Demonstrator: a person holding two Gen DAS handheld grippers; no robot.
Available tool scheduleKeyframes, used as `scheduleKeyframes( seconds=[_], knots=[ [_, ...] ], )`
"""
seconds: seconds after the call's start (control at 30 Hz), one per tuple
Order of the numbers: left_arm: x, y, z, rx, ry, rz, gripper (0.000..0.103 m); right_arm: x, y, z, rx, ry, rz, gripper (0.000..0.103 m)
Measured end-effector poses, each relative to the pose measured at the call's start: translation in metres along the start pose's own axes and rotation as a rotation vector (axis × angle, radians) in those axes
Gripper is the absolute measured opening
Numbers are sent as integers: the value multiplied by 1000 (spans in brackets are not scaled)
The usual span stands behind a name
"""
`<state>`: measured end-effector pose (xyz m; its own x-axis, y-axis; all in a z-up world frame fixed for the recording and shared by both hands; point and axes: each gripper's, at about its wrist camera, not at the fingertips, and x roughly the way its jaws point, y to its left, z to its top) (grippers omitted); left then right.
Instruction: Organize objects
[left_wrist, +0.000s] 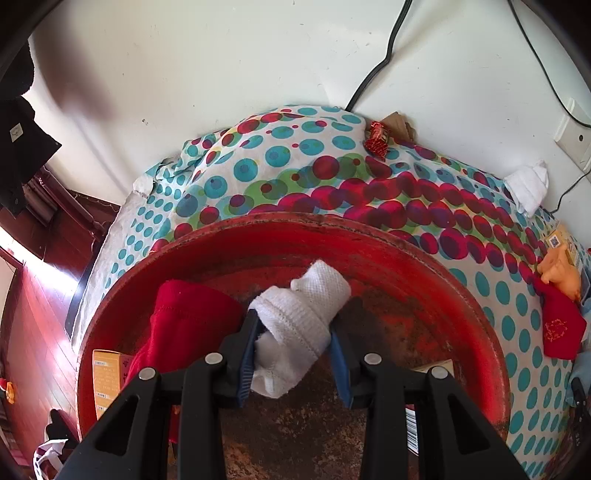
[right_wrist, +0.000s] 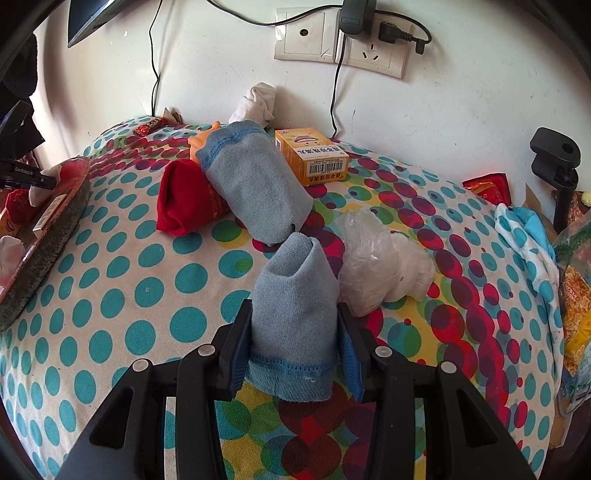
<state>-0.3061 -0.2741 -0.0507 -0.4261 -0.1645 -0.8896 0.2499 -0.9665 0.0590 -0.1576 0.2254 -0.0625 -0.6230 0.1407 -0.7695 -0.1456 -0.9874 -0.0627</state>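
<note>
Our left hand-held gripper (left_wrist: 293, 341) is clamped on one rolled white ribbed knit sock (left_wrist: 301, 317) over the round worn red tray (left_wrist: 369, 240). Our right hand-held gripper (right_wrist: 294, 341) squeezes one soft blue terry sock (right_wrist: 293, 314); a second blue terry sock (right_wrist: 255, 184) lies at 12 o'clock.

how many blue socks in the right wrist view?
2. One blue sock is gripped in the right tongs above the dotted cloth. The other lies further back, leaning on the red sock. More may be hidden.
</note>
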Motion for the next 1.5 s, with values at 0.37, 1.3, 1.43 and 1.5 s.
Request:
scheduleKeyframes(
  seconds=[0.37, 1.3, 1.43, 1.5],
  knots=[
    [10, 4, 3, -7, 20, 14, 40, 0, 0, 0, -3, 0, -5, 40],
    [-56, -7, -47, 55, -26, -77, 55, 0, 0, 0, -12, 0, -19, 40],
    [-73, -2, -60, 37, -55, -83, 55, 0, 2, 0, -14, -1, -22, 40],
    [-86, 2, -66, 19, -74, -80, 55, 0, 1, 0, -20, -1, -28, 40]
  ],
)
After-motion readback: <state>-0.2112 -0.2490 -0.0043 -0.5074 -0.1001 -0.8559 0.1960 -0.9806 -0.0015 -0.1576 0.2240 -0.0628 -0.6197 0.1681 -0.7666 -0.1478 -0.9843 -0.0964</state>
